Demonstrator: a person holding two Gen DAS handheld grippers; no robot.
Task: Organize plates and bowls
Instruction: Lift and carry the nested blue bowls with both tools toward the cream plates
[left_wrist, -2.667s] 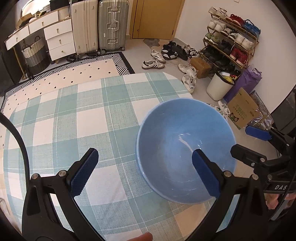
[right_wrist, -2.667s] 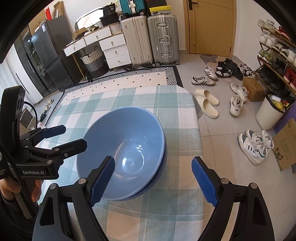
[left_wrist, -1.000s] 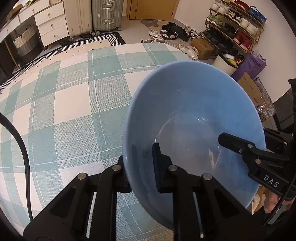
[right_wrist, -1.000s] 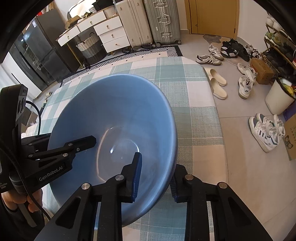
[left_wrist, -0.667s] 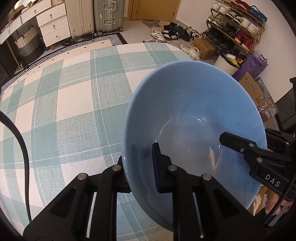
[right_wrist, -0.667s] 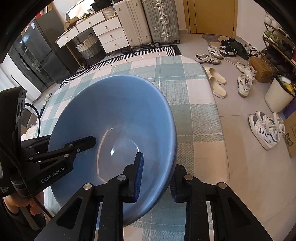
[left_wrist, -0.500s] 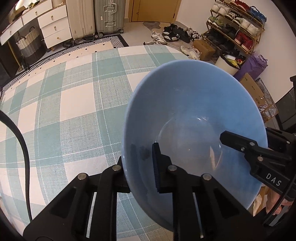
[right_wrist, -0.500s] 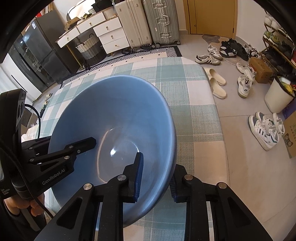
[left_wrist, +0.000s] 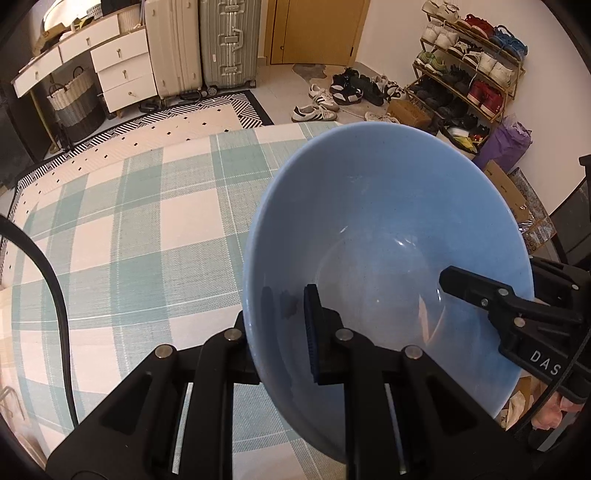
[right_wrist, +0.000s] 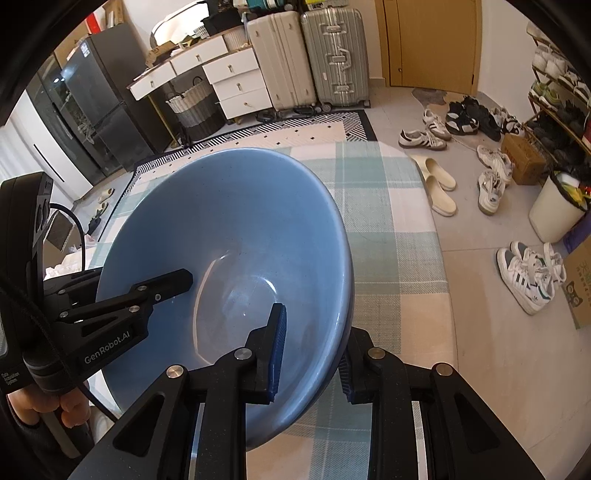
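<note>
left wrist / surroundings: checked tablecloth (left_wrist: 122, 236) under the bowl; black cable (left_wrist: 55, 295) runs across its left side. Beyond the table: patterned rug (left_wrist: 155, 122), two suitcases (left_wrist: 199, 44), white drawers (left_wrist: 118, 70), shoe rack (left_wrist: 469, 70), cardboard box (left_wrist: 506, 192). Nothing sits between gripper and bowl.
left wrist / bowl: blue bowl (left_wrist: 388, 221) fills centre-right, tilted, held over the cloth.
left wrist / grip: left gripper (left_wrist: 284, 325) pinched nearly closed on the near-left rim, one finger inside, one outside. Right gripper (left_wrist: 491, 299) clamps the opposite rim.
right wrist / surroundings: dark fridge (right_wrist: 85, 107), basket (right_wrist: 192, 107), loose shoes (right_wrist: 487, 184), white bin (right_wrist: 554, 210) on the floor at right.
right wrist / bowl: a second, darker rim edge shows under the bowl at lower right, so apparently two nested bowls.
right wrist / grip: right gripper narrowly parted, pads on the near-right rim, one inside, one outside.
right wrist / hand: fingers (right_wrist: 70, 410) wrap the left gripper's handle at lower left.
</note>
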